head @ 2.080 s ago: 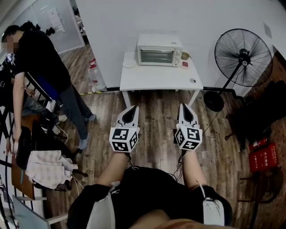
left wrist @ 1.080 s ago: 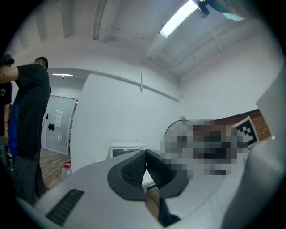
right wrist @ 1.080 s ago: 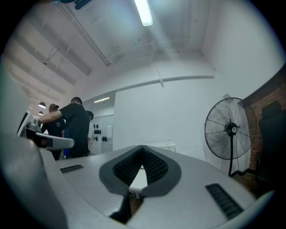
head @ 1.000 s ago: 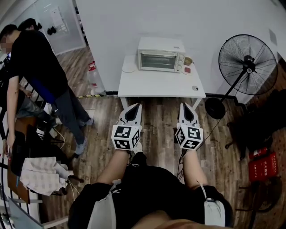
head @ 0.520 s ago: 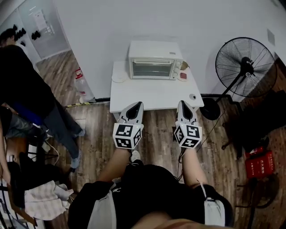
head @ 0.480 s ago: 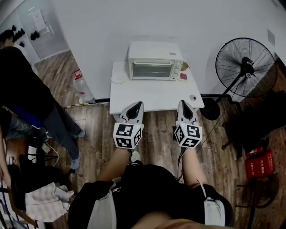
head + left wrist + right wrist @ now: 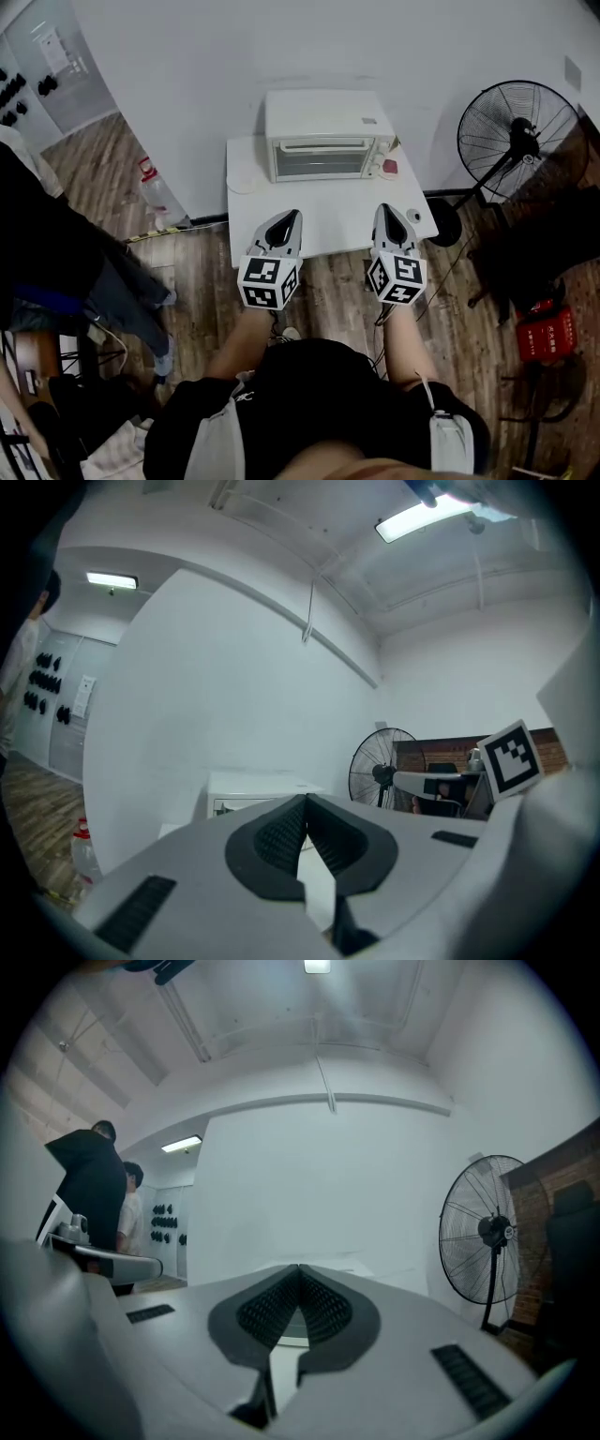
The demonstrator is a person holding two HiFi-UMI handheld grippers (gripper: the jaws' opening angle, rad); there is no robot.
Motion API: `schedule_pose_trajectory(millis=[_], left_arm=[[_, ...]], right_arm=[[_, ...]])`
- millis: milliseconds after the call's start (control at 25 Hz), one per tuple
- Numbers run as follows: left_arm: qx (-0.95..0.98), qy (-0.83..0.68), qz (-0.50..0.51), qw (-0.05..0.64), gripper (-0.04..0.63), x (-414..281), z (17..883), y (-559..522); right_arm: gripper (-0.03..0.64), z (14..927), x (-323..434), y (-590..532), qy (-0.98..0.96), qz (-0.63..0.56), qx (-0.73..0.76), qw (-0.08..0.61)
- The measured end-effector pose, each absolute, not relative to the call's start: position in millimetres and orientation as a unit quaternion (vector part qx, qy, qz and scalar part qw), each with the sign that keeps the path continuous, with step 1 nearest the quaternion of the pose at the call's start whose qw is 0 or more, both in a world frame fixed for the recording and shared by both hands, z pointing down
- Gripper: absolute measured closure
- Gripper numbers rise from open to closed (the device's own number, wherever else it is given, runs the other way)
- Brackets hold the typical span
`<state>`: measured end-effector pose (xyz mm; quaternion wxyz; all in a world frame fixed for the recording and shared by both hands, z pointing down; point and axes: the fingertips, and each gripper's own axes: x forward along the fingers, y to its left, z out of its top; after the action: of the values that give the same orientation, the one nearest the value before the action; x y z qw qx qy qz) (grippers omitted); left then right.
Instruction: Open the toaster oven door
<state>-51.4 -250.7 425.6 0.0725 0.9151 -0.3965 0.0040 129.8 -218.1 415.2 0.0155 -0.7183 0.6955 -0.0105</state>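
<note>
A white toaster oven [image 7: 328, 134] stands at the back of a small white table [image 7: 319, 217], against the wall, its glass door shut. My left gripper [image 7: 289, 217] and right gripper [image 7: 385, 211] hover side by side above the table's front edge, well short of the oven. Both are shut with nothing between the jaws. In the left gripper view the toaster oven [image 7: 246, 796] shows just above the left gripper [image 7: 306, 800]. The right gripper [image 7: 299, 1267] hides most of the oven in its own view.
A round white dish [image 7: 241, 174] lies left of the oven; a small red item [image 7: 391, 167] and a small round thing [image 7: 413, 215] lie at the table's right. A black standing fan [image 7: 514, 124] stands right of the table. A person in black [image 7: 56, 253] stands at left, beside a plastic bottle [image 7: 151, 187].
The table and oven have drawn nearer; both grippers now reach over the table's front edge instead of the floor. The person at left has slid toward the frame's edge.
</note>
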Motion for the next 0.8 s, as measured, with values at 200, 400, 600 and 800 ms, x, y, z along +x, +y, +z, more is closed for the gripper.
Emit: schedule_pose_trajectory(millis=[200, 400, 600, 800], left_arm=[[0.919, -0.387, 0.008, 0.074, 0.583, -50.5, 428.3, -285.5], [0.916, -0.395, 0.01, 0.066, 0.583, -47.5, 422.6, -307.5], [0.911, -0.408, 0.009, 0.062, 0.583, -43.6, 413.8, -324.8], [0.906, -0.418, 0.005, 0.065, 0.583, -33.9, 410.4, -335.9]], right_arm=[[0.617, 418.5, 132.7, -246.3, 0.686, -0.013, -0.727, 0.013], [0.617, 418.7, 145.1, -267.3, 0.684, -0.018, -0.729, 0.013], [0.617, 412.5, 156.7, -288.3, 0.689, -0.016, -0.725, 0.015], [0.615, 411.3, 172.0, -300.5, 0.693, -0.019, -0.72, 0.014]])
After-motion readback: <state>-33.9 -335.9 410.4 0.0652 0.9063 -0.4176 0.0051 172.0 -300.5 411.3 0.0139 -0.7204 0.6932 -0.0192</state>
